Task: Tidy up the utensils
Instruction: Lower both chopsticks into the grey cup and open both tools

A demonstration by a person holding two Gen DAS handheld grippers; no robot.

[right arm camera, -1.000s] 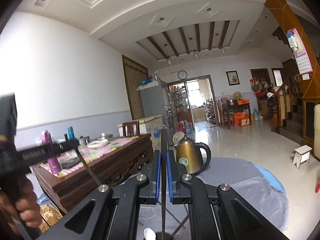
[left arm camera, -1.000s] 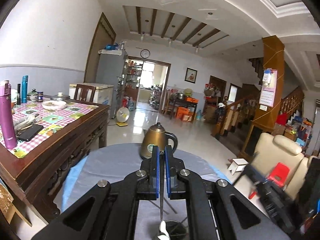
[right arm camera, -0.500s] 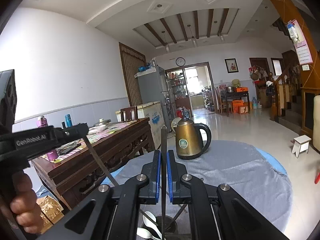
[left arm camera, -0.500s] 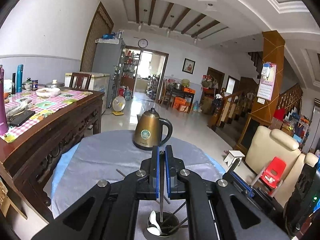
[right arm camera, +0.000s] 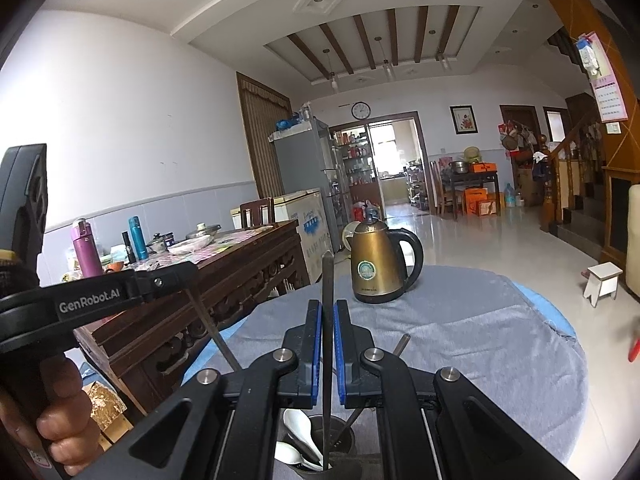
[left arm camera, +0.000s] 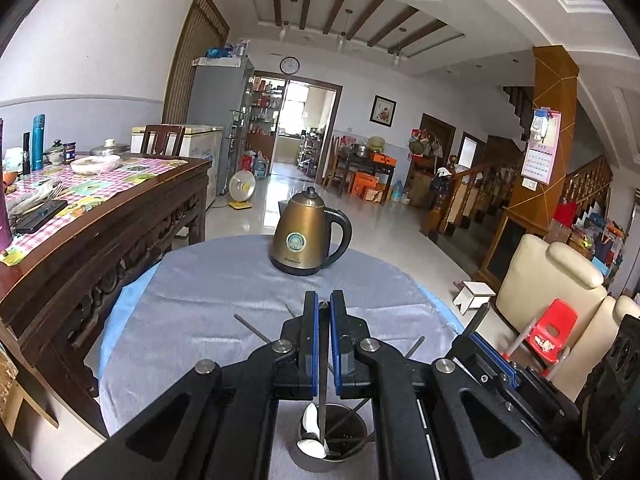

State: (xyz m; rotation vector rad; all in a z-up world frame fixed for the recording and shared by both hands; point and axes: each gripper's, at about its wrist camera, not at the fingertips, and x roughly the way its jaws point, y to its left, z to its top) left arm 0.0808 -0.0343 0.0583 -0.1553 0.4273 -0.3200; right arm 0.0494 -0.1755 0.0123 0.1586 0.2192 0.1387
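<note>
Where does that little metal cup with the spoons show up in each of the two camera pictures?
Left wrist view: the metal cup sits at the bottom centre, just below the left gripper.
Right wrist view: again at the bottom centre, partly hidden under the right gripper.
Shared landmark: the gold kettle on the grey-clothed round table.

White lettering reading "GenRobot.AI" is showing along the black arm of the left tongs (right arm camera: 172,276) in the right wrist view. The gold kettle (right arm camera: 378,264) is wearing a round badge, and the wall calendar (right arm camera: 608,98) is carrying rows of numbers; neither is sharp enough to read.
</note>
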